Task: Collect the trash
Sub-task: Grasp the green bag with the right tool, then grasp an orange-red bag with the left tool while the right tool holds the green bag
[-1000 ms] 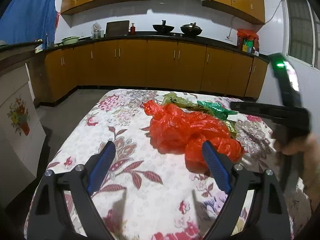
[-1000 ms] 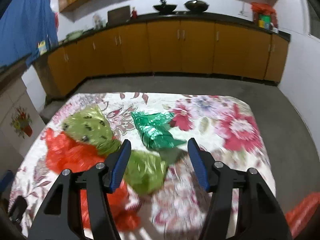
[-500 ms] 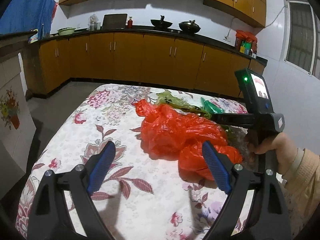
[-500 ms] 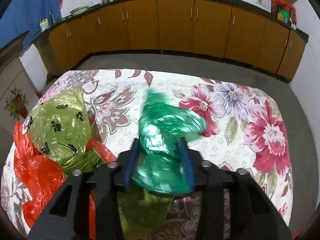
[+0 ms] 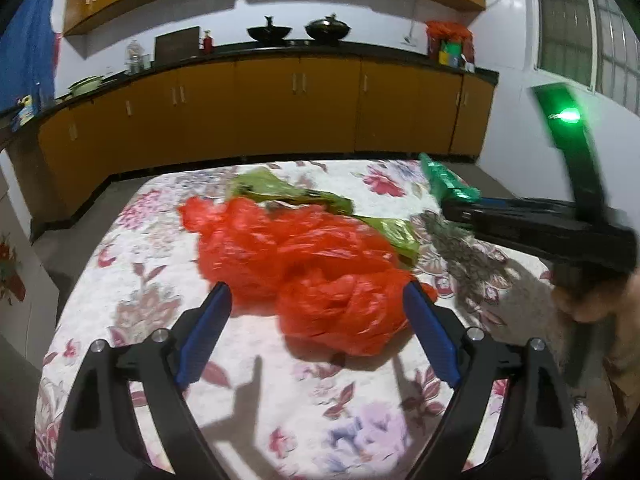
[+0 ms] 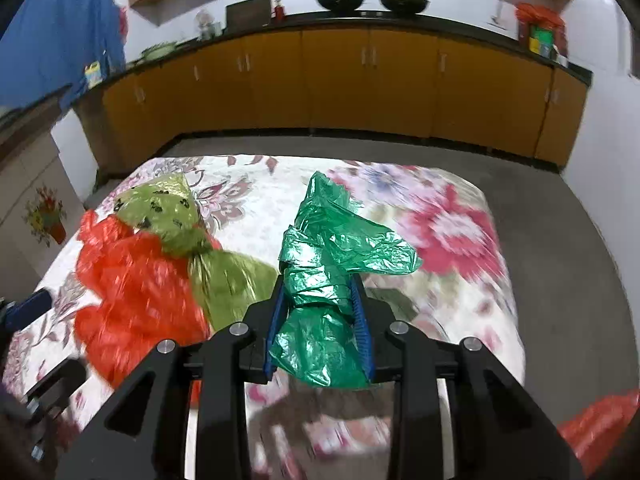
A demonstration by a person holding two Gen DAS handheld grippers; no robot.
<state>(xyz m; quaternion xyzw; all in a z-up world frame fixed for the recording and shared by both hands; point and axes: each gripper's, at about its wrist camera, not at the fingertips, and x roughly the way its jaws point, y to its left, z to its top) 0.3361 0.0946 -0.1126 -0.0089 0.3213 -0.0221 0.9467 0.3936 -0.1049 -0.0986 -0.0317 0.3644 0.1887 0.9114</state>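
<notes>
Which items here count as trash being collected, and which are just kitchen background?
Job: green bag in right gripper; red bag; olive bag; open left gripper.
Background: woks, cabinets, blue cloth.

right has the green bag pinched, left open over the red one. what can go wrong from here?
1. The right gripper pinches only a bunched middle of the green bag; thin film may slip or tear.
2. The olive bag lies against it and may get dragged along.
3. The left gripper, open, straddles just one lobe of the red bag; a partial grab seems likely.
</notes>
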